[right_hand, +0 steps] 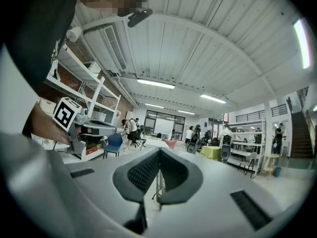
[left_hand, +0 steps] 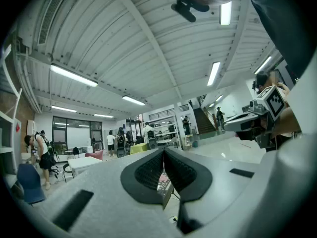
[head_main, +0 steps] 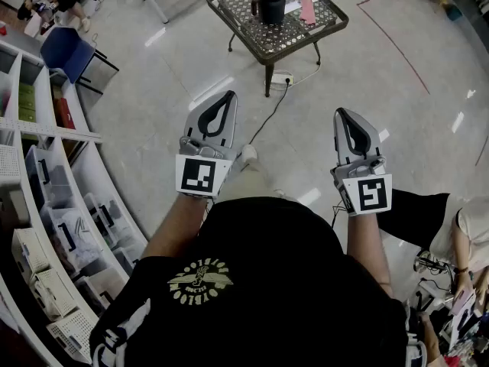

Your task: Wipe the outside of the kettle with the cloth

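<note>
Pale shiny floor (head_main: pixel 367 90) fills the room, with white shelves (head_main: pixel 46 205) curving along the left and a dark metal table (head_main: pixel 328 29) far ahead of us. On this table we see the black kettle (head_main: pixel 270 4) and, just beside it, the pink cloth (head_main: pixel 308 10). We hold the left gripper (head_main: pixel 228 96) and the right gripper (head_main: pixel 340 113) level, side by side, well apart from the table; both are clenched with nothing between the jaws

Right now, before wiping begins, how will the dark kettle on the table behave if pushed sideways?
The kettle stands upright and looks taller than wide, so a high push could tip it. The table top looks like patterned openwork, so the base may catch rather than slide. Its contents are hidden, so weight is uncertain.
</note>
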The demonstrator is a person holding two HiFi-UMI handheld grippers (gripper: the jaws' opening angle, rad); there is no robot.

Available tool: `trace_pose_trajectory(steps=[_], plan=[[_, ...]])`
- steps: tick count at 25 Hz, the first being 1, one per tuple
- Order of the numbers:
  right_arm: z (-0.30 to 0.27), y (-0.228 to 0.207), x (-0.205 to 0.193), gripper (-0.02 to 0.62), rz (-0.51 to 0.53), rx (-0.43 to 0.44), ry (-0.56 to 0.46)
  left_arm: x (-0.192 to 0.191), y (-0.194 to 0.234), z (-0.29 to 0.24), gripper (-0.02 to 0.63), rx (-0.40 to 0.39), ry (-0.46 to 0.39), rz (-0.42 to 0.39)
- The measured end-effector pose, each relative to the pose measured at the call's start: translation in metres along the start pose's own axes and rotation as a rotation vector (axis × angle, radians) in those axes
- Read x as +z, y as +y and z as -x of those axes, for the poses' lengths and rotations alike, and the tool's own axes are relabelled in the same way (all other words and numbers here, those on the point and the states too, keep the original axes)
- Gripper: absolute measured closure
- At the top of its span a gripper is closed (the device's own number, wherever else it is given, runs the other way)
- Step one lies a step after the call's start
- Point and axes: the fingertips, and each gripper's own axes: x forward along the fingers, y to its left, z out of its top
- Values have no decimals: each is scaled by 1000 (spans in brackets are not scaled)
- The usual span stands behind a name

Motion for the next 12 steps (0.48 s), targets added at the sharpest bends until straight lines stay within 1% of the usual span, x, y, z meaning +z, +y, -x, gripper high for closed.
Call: trace_pose_trajectory(steps=[4,9,12], plan=[[-26,-16,-6,586,-12,-14,-7,-10,15,-27,597,-3,-2,11],[-65,-35,-7,586,-13,-22,-51,-22,38,-77,597,-38,2,36],[-92,-42,-11,586,-15,-34,-46,-23,55,-103,597,-59,-12,37]])
